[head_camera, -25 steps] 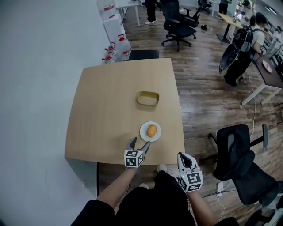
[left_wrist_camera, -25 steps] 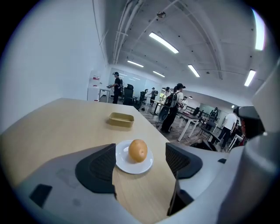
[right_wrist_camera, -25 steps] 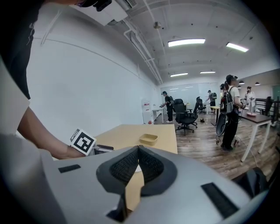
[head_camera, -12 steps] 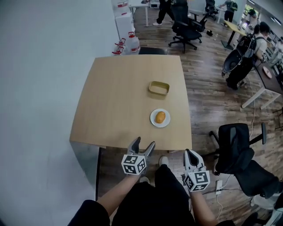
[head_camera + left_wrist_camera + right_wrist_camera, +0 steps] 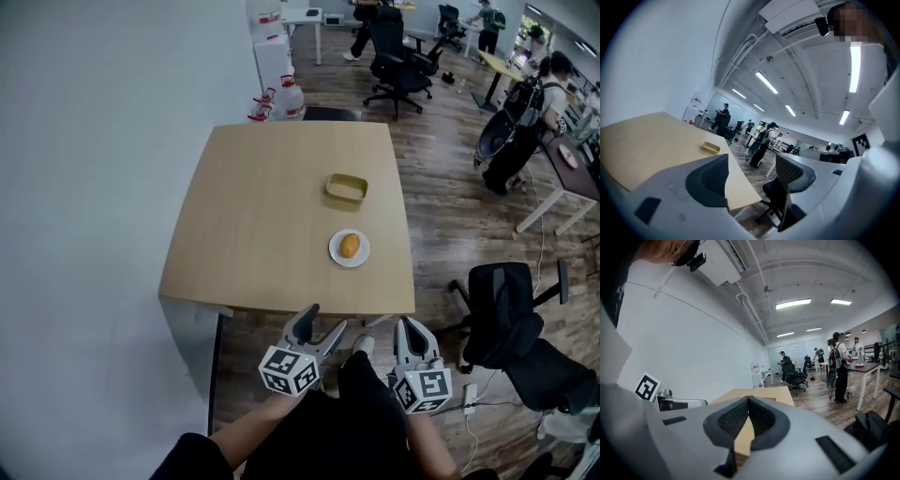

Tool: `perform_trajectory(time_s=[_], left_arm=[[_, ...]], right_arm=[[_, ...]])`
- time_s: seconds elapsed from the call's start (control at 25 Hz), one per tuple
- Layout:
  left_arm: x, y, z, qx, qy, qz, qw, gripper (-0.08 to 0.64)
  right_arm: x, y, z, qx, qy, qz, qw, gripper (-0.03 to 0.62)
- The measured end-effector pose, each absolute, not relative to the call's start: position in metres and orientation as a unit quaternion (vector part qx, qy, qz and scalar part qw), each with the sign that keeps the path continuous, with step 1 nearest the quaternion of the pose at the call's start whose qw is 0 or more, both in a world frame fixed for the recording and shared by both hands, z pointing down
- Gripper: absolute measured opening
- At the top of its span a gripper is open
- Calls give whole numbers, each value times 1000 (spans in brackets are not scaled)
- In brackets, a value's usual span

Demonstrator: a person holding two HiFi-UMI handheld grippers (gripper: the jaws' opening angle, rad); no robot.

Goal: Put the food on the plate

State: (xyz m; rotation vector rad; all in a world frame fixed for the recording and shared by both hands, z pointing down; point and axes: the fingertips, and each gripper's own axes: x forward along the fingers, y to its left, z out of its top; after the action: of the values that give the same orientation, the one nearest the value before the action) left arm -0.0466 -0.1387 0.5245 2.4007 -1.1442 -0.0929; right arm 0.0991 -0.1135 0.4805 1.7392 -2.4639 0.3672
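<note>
An orange, rounded piece of food [image 5: 349, 246] lies on a small white plate [image 5: 362, 258] near the front right of the wooden table [image 5: 262, 216]. Both grippers hang off the table, close to my body, well short of its near edge. My left gripper [image 5: 322, 324] is open with nothing between its fingers; in the left gripper view [image 5: 750, 176] its jaws stand wide apart, pointing over the table corner. My right gripper [image 5: 410, 325] is shut and empty; in the right gripper view [image 5: 748, 400] its pads meet.
A shallow yellow container [image 5: 346, 187] sits behind the plate, also seen as the yellow container [image 5: 711, 147]. A black office chair [image 5: 502, 309] stands to my right on the wood floor. Water jugs [image 5: 286, 96] stand beyond the table's far edge. People and desks fill the back right.
Both grippers have drawn back from the table's near edge toward my body. The left one, a second ago beside the plate, is now off the table. The food stayed on the plate.
</note>
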Motion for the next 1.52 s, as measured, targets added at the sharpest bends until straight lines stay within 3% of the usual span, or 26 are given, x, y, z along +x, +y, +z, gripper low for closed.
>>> perform_trajectory(time_s=[0.04, 0.12, 0.16, 0.32, 0.76, 1.52], left_arm=[[-47, -136, 519, 879, -418, -32, 227, 301], [-49, -133, 511, 884, -417, -38, 206, 113], [-49, -133, 509, 886, -416, -46, 202, 75], [-52, -143, 505, 877, -435, -46, 199, 26], [-46, -160, 481, 877, -452, -31, 159, 20], [-35, -161, 490, 884, -434, -31, 168, 20]], right_arm=[[98, -114, 473, 572, -810, 119, 40, 60], [94, -116, 461, 568, -815, 108, 31, 60], [93, -117, 456, 565, -818, 98, 33, 60], [93, -124, 443, 562, -823, 70, 40, 60], [97, -134, 430, 570, -819, 56, 31, 60], [106, -125, 442, 593, -801, 57, 55, 60]])
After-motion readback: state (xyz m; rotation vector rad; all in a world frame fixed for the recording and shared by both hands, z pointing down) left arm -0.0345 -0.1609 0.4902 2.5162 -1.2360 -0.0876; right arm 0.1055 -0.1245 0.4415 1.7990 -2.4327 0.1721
